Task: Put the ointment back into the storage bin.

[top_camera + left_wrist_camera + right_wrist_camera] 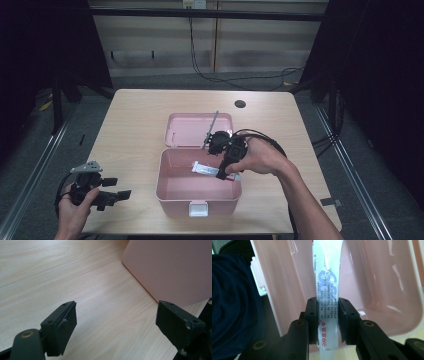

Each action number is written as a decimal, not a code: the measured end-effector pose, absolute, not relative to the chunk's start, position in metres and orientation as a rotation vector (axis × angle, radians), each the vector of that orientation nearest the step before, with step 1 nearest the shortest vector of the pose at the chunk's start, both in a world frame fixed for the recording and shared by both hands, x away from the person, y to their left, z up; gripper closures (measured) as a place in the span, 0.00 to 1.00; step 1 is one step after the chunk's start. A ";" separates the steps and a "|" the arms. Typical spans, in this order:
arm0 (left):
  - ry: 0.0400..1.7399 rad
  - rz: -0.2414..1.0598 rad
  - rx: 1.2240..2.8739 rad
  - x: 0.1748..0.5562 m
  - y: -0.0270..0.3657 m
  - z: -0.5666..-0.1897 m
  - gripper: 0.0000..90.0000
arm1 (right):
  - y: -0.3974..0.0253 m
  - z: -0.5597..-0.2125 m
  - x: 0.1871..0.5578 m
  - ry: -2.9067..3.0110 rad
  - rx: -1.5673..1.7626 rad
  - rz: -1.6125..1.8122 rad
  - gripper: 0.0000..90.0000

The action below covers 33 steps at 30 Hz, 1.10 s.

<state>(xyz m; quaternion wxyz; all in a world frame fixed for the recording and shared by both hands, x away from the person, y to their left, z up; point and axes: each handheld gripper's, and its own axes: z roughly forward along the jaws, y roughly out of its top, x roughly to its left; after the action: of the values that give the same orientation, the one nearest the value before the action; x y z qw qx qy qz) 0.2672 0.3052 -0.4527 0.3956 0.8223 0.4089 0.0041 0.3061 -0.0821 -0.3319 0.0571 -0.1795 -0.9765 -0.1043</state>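
A pink box stands open at the table's middle, its lid folded back behind it. My right gripper reaches over the box's right rim and is shut on a white tube of ointment with blue and red print. In the right gripper view the tube runs up from between the black pads over the box's inside. My left gripper rests at the table's near left, open and holding nothing. Its fingers frame bare wood, with the pink box's wall at upper right.
A grey rod lies slanted across the lid's right part. A dark round hole sits in the table's far right area. The box's white latch faces the near edge. Cables trail on the floor beyond the table.
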 end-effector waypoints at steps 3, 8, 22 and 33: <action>1.030 0.008 2.075 0.266 0.305 -0.452 0.19 | -0.075 -0.335 0.306 -2.956 -0.517 -0.306 0.80; 1.028 0.006 2.070 0.266 0.305 -0.452 0.19 | -0.062 -0.344 0.306 -2.957 -0.482 -0.269 0.80; 1.024 0.013 2.074 0.266 0.305 -0.451 0.19 | -0.045 -0.369 0.305 -2.944 -0.379 -0.204 0.80; 1.042 0.021 2.066 0.266 0.306 -0.452 0.19 | -0.034 -0.386 0.305 -2.909 -0.321 -0.230 0.80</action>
<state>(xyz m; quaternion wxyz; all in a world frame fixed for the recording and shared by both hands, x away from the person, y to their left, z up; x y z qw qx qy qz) 0.2662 0.3059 -0.4517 0.4021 0.8174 0.4125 0.0084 0.3046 -0.0341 -0.3859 0.1028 -0.1088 -0.9857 -0.0779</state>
